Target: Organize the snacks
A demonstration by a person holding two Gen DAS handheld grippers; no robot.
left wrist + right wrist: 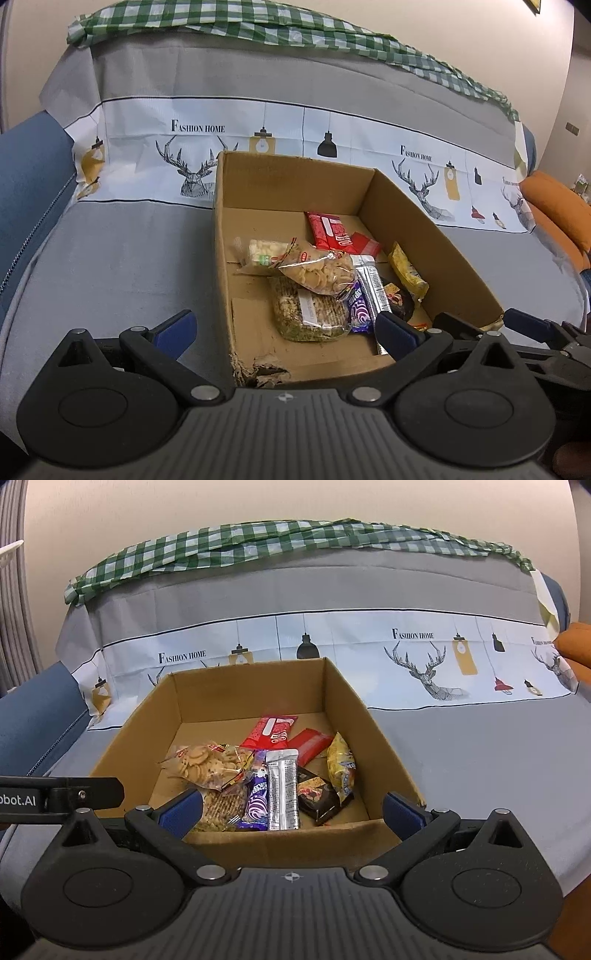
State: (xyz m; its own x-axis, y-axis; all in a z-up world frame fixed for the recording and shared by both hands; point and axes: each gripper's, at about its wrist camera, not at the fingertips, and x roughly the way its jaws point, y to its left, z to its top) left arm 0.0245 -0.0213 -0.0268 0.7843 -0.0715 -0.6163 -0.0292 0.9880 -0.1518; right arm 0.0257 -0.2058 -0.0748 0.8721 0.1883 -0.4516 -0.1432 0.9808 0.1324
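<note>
An open cardboard box (424, 218) (347, 698) sits on a grey-covered sofa seat. It holds several snack packs: a clear bag of round crackers (321, 269) (207, 762), a red wafer pack (328, 230) (271, 733), a silver bar (371, 286) (282, 790), a purple pack (358, 312) (256, 799), a yellow pack (408, 271) (341, 766), a dark pack (317, 795) and a noodle-like block (310, 314). My left gripper (284, 330) is open and empty at the box's near wall. My right gripper (291, 810) is open and empty, also at the near wall.
The box's near left corner is torn (264, 369). A printed grey and white cover (147, 251) lies over the sofa. A green checked cloth (295, 542) lies along the backrest. An orange cushion (557, 210) lies at the right. The other gripper's arm (59, 794) shows at the left.
</note>
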